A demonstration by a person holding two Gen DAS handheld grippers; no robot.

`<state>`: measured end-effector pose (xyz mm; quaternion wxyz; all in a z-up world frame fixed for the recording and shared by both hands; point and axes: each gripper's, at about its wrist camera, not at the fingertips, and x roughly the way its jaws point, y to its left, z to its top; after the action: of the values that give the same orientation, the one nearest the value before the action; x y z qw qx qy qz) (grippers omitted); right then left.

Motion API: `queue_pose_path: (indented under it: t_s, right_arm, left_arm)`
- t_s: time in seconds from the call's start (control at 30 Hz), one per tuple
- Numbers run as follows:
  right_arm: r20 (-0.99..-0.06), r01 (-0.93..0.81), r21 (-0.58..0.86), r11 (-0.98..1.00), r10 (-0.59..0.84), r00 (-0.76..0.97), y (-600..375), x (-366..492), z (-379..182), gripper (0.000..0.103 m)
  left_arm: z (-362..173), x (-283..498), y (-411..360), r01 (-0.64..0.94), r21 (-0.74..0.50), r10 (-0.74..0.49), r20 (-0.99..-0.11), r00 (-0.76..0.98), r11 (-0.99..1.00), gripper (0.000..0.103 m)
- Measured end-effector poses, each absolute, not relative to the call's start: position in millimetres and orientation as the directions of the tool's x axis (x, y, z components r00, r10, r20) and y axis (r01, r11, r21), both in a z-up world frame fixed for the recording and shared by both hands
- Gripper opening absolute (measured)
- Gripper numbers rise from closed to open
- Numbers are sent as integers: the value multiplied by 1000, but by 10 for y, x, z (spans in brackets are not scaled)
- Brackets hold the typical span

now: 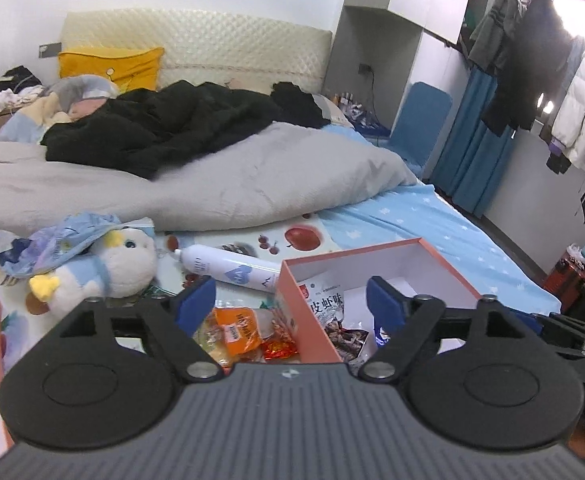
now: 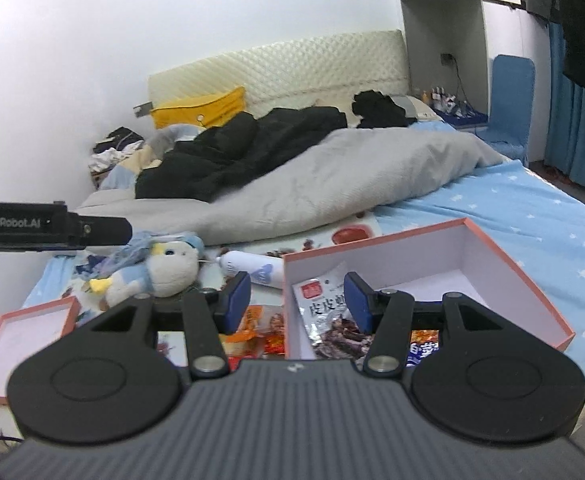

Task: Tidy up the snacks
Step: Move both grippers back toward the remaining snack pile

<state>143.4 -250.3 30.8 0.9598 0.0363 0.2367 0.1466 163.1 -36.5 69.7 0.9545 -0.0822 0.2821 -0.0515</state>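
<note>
On the bed [image 1: 432, 216], left to right from the pink box [image 2: 504, 256]: plush toy [image 2: 164, 272], loose snack packets [image 1: 248, 332] just left, still to pack; silver snack bag [image 2: 324, 312] already inside; left gripper [image 1: 290, 300] and right gripper [image 2: 297, 300], jaws open, empty.

"GenRobot.AI" on left gripper [image 2: 48, 224]; snack packet [image 2: 324, 312] seemingly "皮皮虾".

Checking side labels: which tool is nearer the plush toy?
Left. The left tool is beside the plush toy, toward its left; the right tool is further right, by the pink box.
</note>
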Motion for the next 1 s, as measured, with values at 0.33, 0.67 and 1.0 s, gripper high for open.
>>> queue_pose_path:
  t_s: [0.33, 0.67, 1.0]
  right_arm:
    - [-441, -308, 125, 943, 331, 834, -2235, 1105, 209, 54]
    - [-453, -325, 145, 935, 355, 818, -2018, 872, 32, 54]
    - [-517, -327, 132, 936, 347, 783, -1803, 822, -196, 54]
  left_arm:
    - [583, 1141, -241, 30, -159, -110, -522, 846, 987, 94]
    - [378, 863, -43, -27, -175, -75, -547, 834, 984, 95]
    - [98, 742, 69, -44, -198, -82, -585, 807, 979, 95]
